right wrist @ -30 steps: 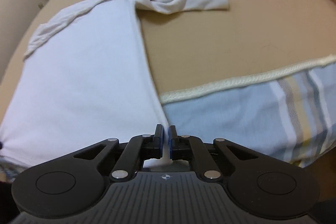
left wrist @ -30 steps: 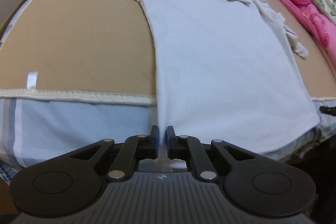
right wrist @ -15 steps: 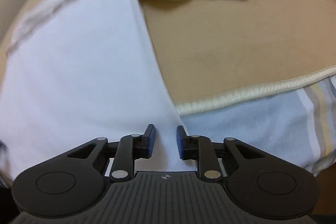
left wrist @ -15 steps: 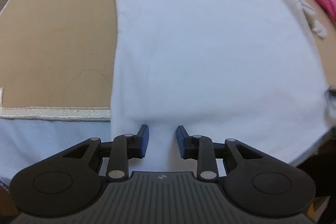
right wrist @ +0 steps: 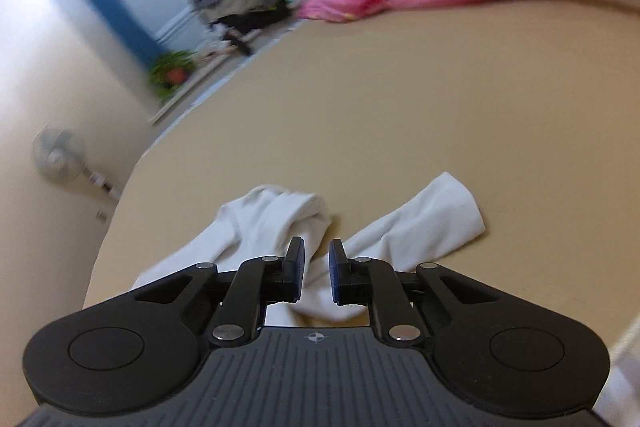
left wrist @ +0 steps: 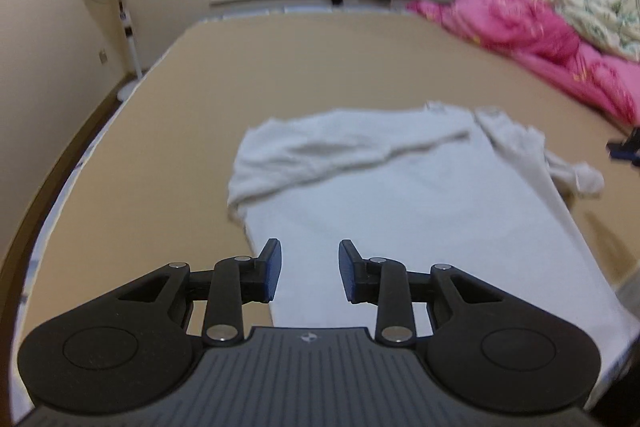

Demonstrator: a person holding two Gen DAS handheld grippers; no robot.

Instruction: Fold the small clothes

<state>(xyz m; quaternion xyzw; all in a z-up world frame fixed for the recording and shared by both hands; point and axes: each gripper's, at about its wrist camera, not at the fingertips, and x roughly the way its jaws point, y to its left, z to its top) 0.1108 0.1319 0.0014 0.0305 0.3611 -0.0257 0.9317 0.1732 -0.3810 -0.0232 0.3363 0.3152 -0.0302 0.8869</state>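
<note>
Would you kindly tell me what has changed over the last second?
Both grippers let go of the white shirt's near hem and lifted away; left gripper and right gripper now stand open and empty. The shirt stays flat on the tan bed cover.

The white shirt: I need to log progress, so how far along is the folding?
Done: the white shirt lies spread on the tan bed cover, its left sleeve folded across the top. In hand: nothing; the left gripper and right gripper are open, with nothing gripped. Left: the right sleeve lies out to the side, and the body is unfolded.
</note>
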